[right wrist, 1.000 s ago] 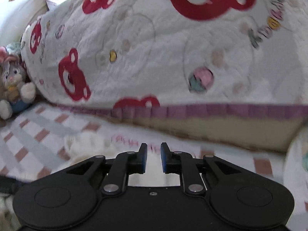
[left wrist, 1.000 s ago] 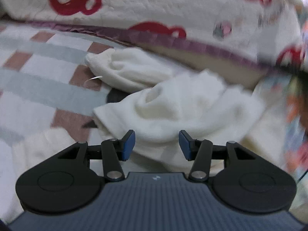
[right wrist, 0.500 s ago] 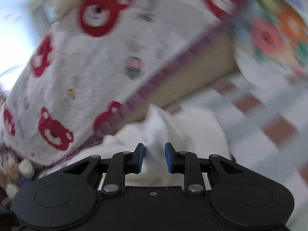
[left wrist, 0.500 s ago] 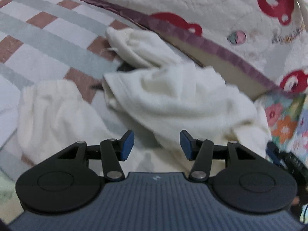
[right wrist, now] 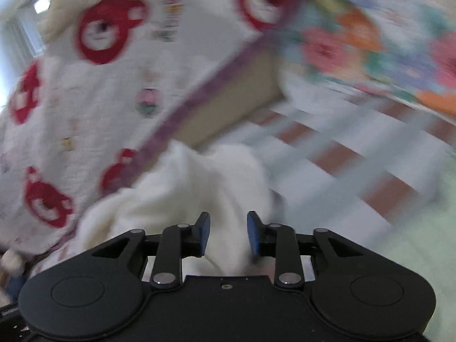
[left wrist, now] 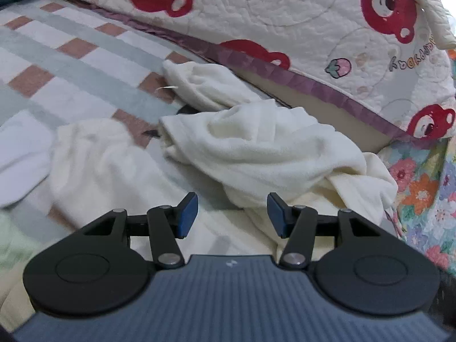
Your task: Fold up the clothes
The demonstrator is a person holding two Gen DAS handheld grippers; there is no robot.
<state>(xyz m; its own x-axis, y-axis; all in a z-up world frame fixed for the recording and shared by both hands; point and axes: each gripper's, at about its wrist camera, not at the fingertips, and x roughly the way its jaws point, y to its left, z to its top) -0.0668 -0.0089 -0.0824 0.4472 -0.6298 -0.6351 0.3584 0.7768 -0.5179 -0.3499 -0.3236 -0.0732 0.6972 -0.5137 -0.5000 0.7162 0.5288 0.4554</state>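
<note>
Cream fleece garment (left wrist: 256,154) lies bunched; the left gripper (left wrist: 232,213), parted and empty, and the right gripper (right wrist: 228,232), jaws opening around a fold, could pinch several layers together.

A bedroom in a home, seen at bed level.
A checked bedsheet (left wrist: 74,65) covered the mattress, a quilt printed with red bears (left wrist: 285,8) was heaped along it, a floral cover (left wrist: 424,188) lay beside, and cream clothes (left wrist: 256,148) sprawled rumpled on top.

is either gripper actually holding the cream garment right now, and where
Neither. The left gripper is open above the cream garment; the right gripper is opening around a fold, pads not pressing.
</note>
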